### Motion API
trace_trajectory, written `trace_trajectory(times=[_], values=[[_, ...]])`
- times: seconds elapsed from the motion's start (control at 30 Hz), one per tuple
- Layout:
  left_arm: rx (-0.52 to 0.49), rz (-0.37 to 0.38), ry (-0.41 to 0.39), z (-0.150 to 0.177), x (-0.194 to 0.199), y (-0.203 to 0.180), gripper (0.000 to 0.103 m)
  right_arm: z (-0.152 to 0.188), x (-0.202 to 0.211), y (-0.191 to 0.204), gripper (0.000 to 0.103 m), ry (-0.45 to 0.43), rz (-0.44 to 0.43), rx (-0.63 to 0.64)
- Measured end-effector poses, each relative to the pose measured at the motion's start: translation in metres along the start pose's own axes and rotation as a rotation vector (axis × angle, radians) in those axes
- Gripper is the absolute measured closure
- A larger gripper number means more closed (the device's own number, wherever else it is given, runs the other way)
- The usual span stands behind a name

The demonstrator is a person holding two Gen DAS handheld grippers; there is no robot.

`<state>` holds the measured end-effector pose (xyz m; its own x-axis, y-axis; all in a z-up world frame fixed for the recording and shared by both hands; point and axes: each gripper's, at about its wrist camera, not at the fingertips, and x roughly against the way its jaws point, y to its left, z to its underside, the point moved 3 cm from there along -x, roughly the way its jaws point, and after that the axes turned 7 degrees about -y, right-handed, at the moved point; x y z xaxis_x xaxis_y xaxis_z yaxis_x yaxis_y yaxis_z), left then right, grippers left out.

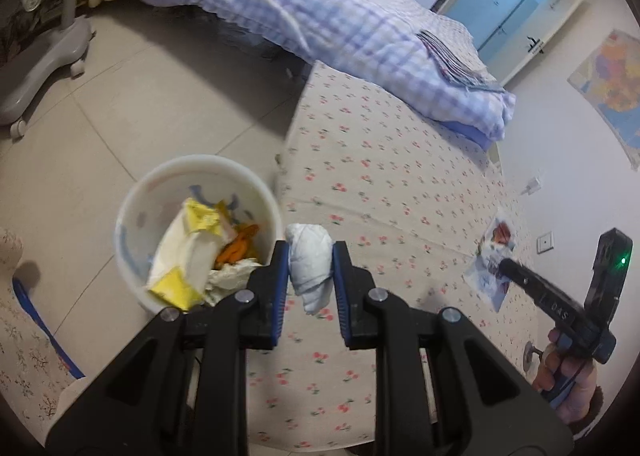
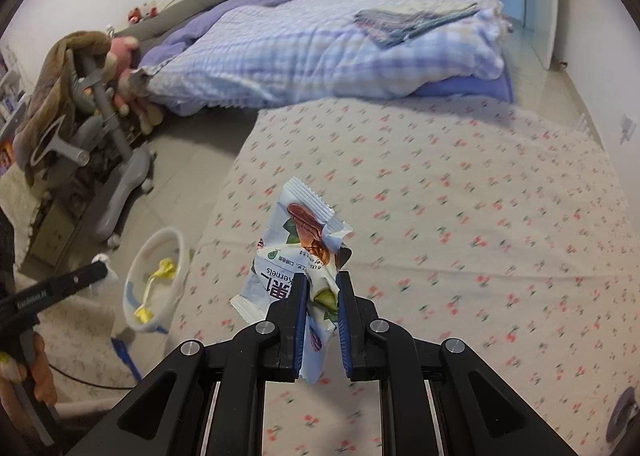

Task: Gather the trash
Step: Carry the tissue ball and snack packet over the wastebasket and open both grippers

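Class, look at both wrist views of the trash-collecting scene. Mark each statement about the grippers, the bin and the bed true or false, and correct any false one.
1. The left gripper is shut on a crumpled white tissue. True.
2. The right gripper is empty. False: it is shut on a snack wrapper.
3. The white bin stands on the floor beside the bed. True.
4. The bin holds nothing. False: yellow and white packaging lies inside.
5. The floral sheet is plain blue. False: it is pale with small red flowers.
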<state>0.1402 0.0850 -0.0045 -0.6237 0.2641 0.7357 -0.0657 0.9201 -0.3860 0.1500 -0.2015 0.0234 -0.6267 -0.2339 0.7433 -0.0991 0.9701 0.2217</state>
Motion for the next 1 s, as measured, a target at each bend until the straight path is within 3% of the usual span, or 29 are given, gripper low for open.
trace_trajectory(times=[0.1, 0.27, 0.43, 0.47, 0.6, 1.0], values=[[0.054, -0.033, 0.002, -0.001, 0.002, 0.031, 0.079, 0.003, -0.005, 0.022, 0.088, 0.016, -0.065, 0.006], [0.130, -0.068, 0.029, -0.001, -0.004, 0.073, 0.079, 0.002, -0.020, 0.059, 0.088, 0.026, -0.094, 0.066], [0.146, -0.076, 0.042, -0.006, -0.016, 0.085, 0.076, 0.005, -0.045, 0.099, 0.088, 0.054, -0.133, 0.092], [0.140, -0.084, 0.043, -0.007, -0.018, 0.087, 0.073, 0.005, -0.048, 0.106, 0.088, 0.057, -0.137, 0.096], [0.151, -0.176, 0.065, -0.011, -0.021, 0.100, 0.017, 0.006, -0.065, 0.125, 0.088, 0.072, -0.153, 0.105], [0.062, -0.334, 0.099, 0.005, 0.000, 0.124, 0.010, 0.011, -0.110, 0.166, 0.088, 0.123, -0.170, 0.126]])
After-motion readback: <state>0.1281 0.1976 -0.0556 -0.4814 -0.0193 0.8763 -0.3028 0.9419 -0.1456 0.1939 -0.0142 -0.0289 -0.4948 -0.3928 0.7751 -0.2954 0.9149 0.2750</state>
